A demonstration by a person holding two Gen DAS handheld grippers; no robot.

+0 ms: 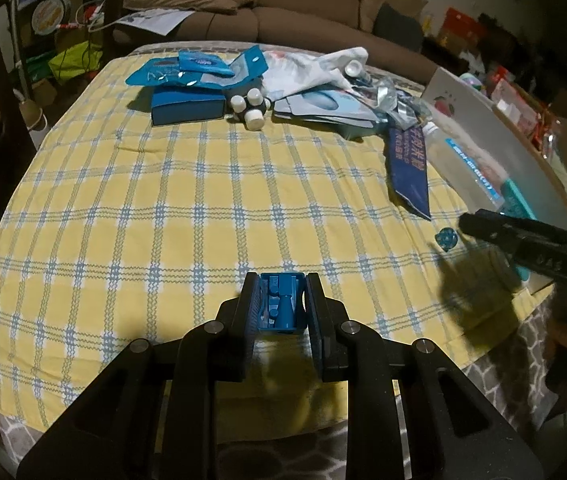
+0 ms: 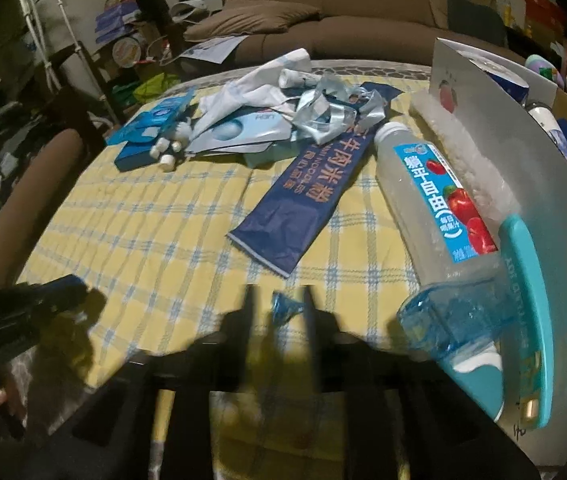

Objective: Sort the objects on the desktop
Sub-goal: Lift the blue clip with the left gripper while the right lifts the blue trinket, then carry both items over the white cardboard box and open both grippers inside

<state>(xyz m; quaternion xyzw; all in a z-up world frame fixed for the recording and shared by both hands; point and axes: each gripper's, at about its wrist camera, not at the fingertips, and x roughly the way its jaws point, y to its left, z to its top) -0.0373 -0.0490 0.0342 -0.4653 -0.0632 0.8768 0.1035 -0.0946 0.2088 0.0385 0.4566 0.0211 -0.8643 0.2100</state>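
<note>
Dim living room, brown sofa (image 1: 303, 4) behind; our work surface is a table under a yellow plaid cloth (image 1: 163, 200). We hold the left gripper (image 1: 281, 304) clamped on a small blue plastic case (image 1: 281, 306), both pads pressing its long sides, the case lifted clear of the cloth at the near edge. Our right gripper (image 2: 279, 312) shows blurred in its own view, jaws parted with nothing pressed between them; a small crumpled blue wrapper (image 2: 283, 306) lies on the cloth in the gap, apparently loose. Seen from the left wrist, that wrapper (image 1: 447, 238) sits just beside the right gripper's tip (image 1: 479, 222). Remaining unsorted items: a dark blue noodle packet (image 2: 295, 204), a clear juice bottle (image 2: 423, 200) lying beside a teal-handled brush (image 2: 523, 280), and at the far side a heap of blue sachets (image 1: 195, 70), white cloth (image 1: 315, 68) and silver ribbon (image 2: 323, 116). Risks, as we judge them: the wrapper is light and thin, so closing too high would miss it or pinch the cloth instead and drag the plaid. The bottle lies on its side and could roll if nudged. The case is gripped near its end; a tilt could let it slip.
</note>
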